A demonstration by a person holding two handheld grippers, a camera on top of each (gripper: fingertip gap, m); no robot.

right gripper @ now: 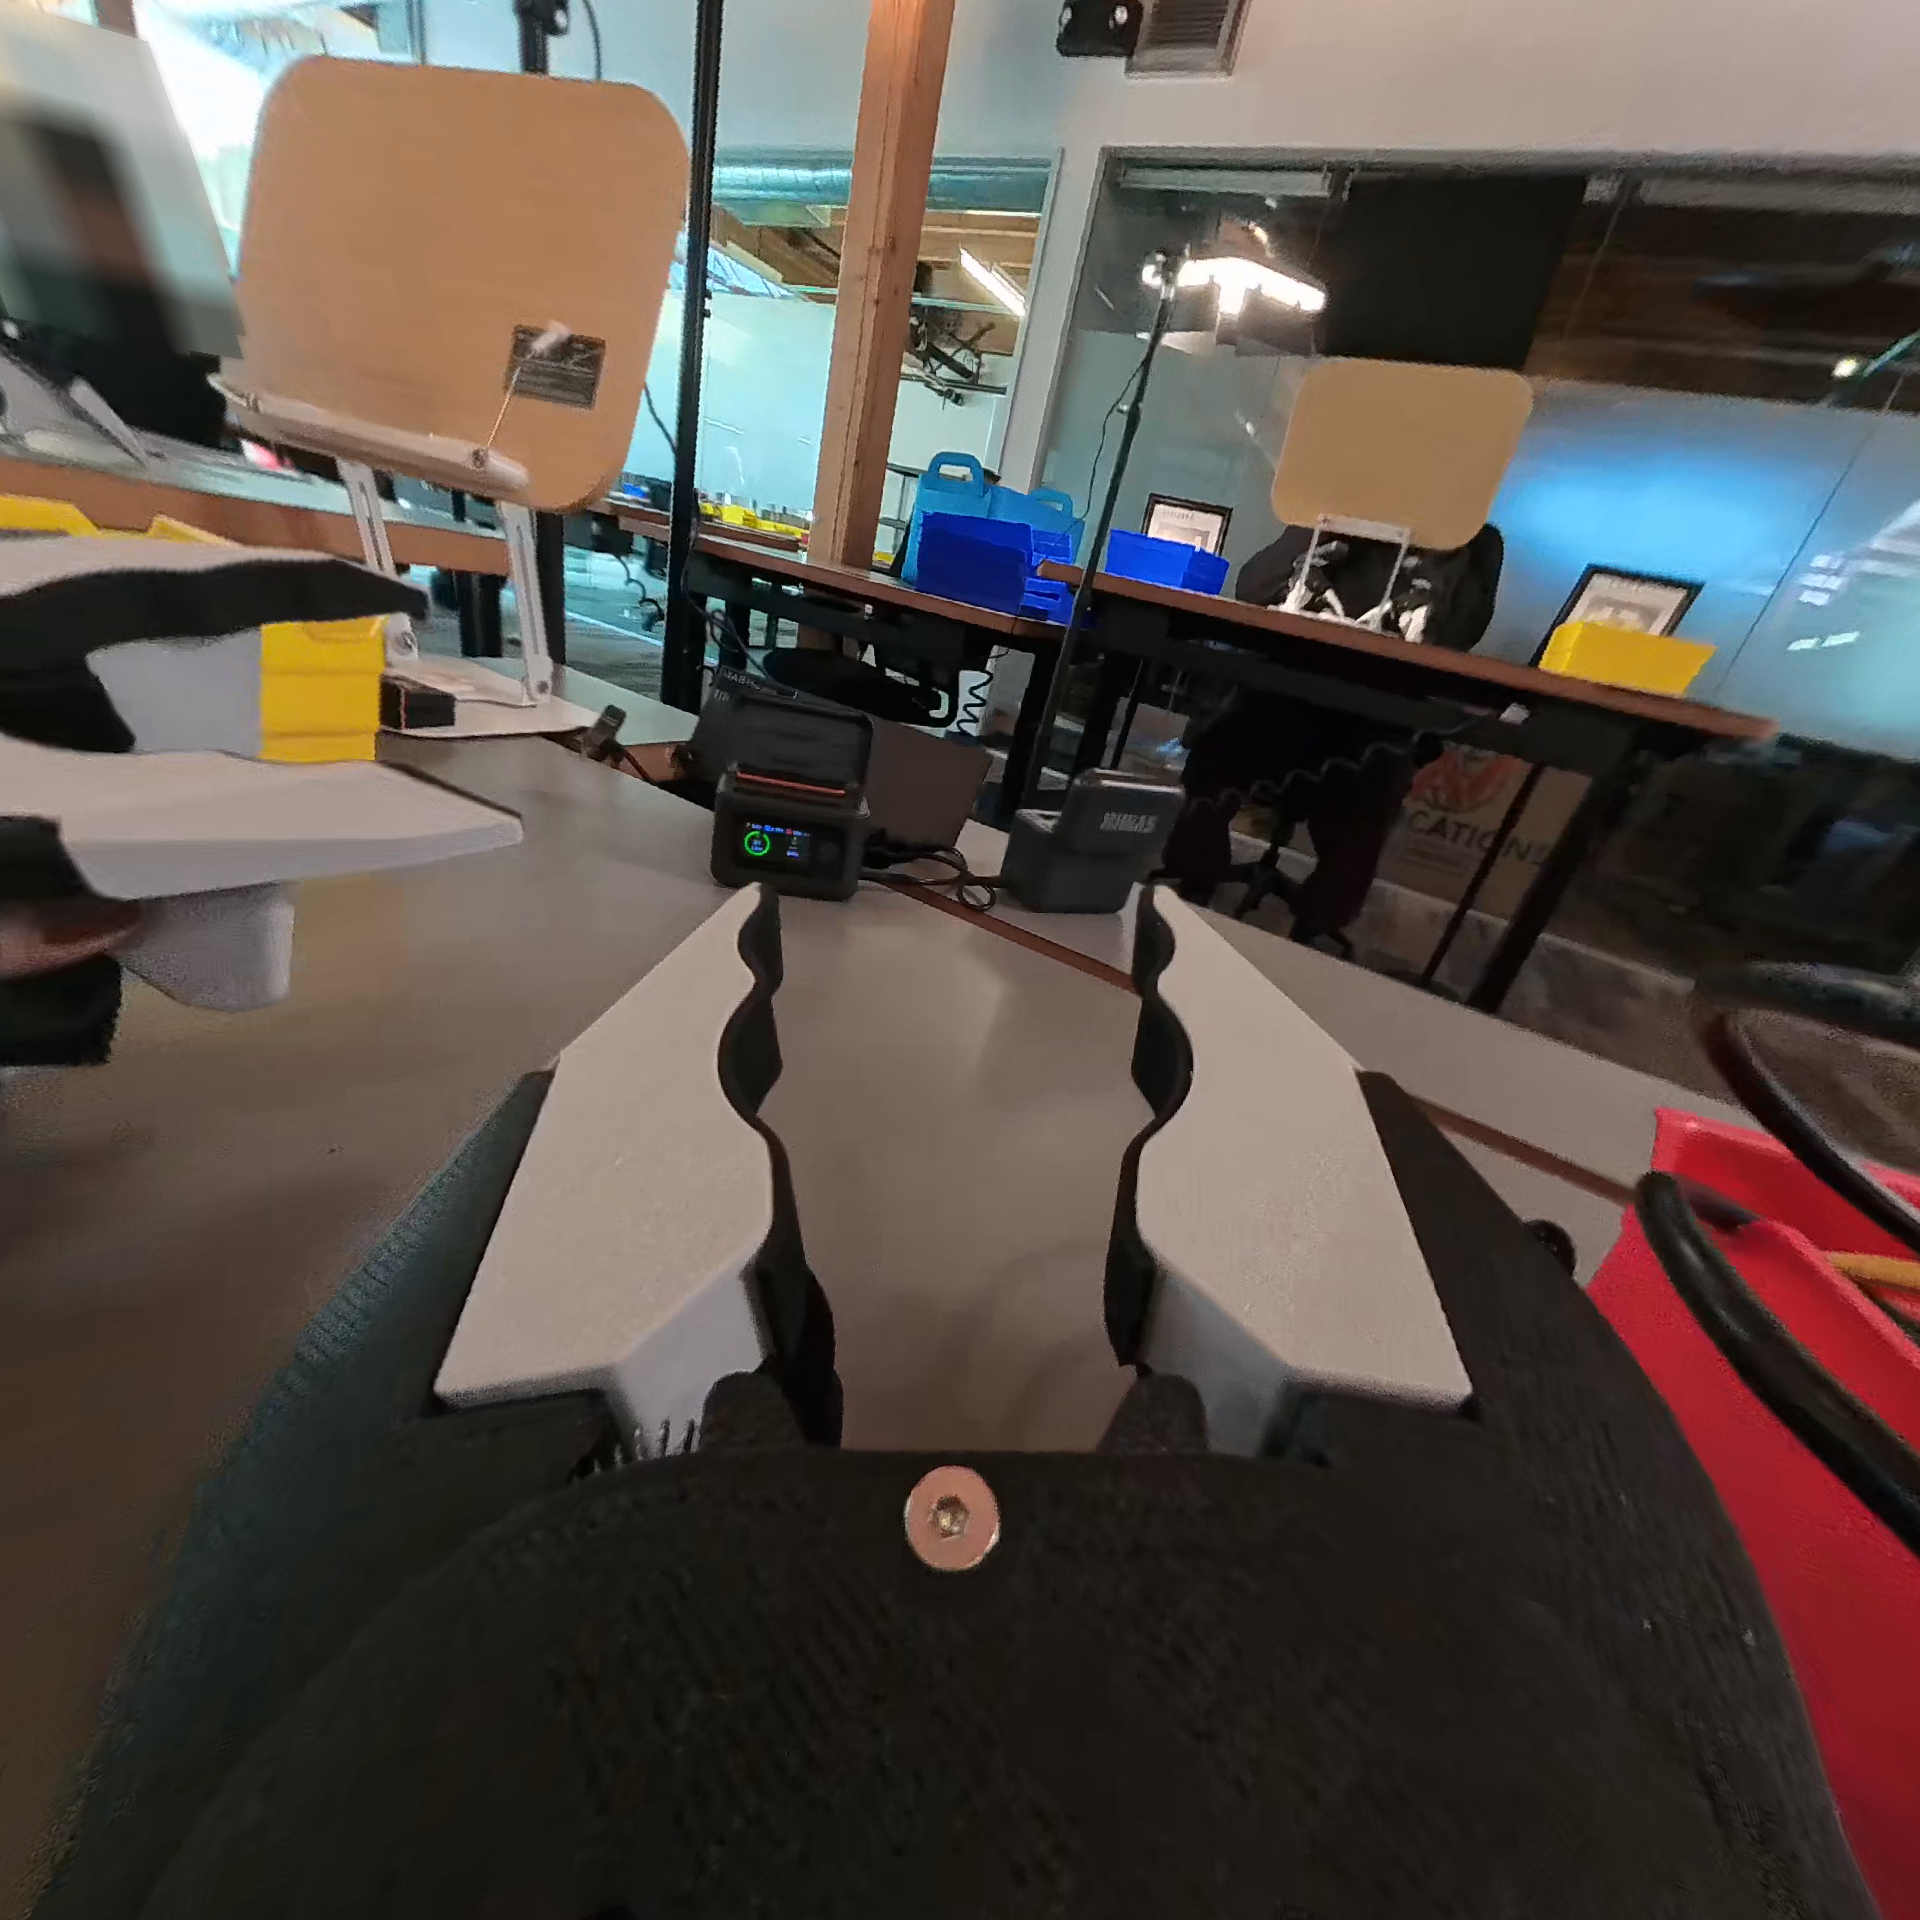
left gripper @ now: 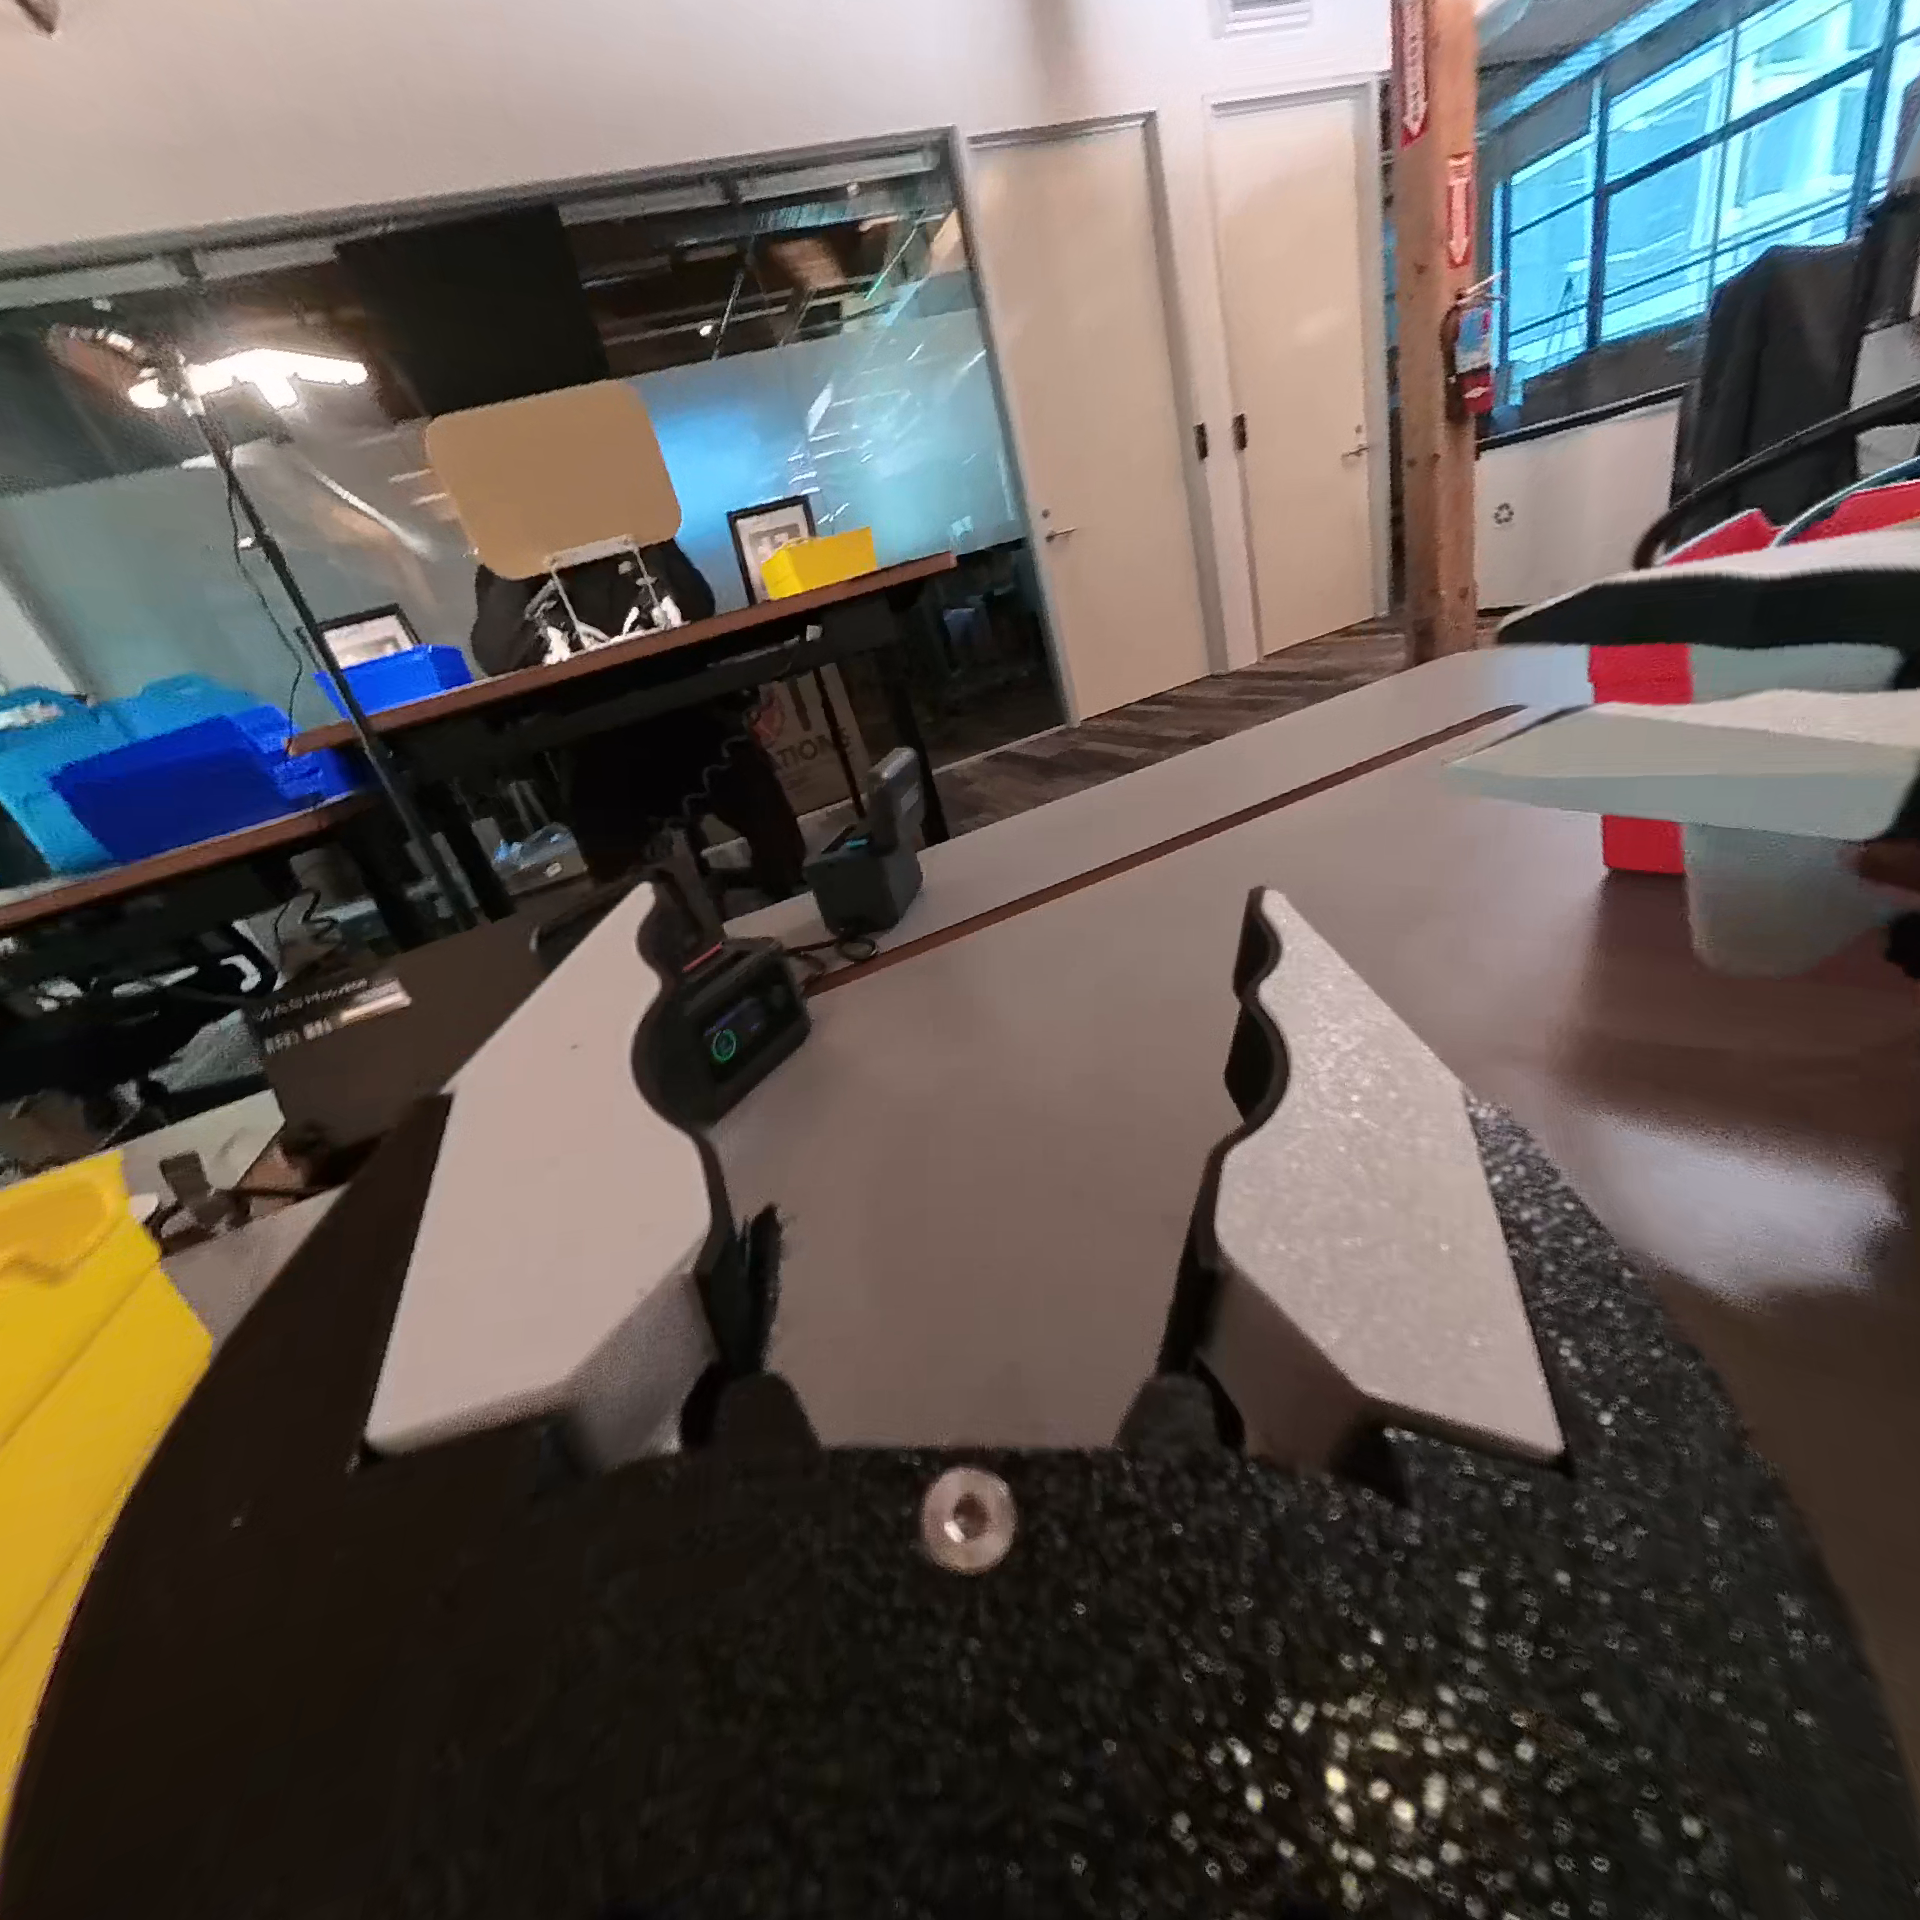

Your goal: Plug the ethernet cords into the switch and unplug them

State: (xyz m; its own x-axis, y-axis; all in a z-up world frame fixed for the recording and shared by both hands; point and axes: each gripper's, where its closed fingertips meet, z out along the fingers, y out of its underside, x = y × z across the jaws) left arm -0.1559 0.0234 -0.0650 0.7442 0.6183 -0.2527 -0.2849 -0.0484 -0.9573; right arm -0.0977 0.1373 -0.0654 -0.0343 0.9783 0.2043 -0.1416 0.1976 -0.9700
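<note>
My left gripper is open and empty, held low over the grey table. My right gripper is also open and empty over the same table. Each gripper shows side-on in the other's view, the right one at the right edge and the left one at the left edge. Black cords lie in a red bin just right of my right gripper. The red bin and a black cord also show behind the right gripper. No switch is in view.
A black charger with a lit screen and a grey charger stand near the table's far edge, joined by a thin cable. A yellow bin sits at the left. A wooden stand rises at the back left.
</note>
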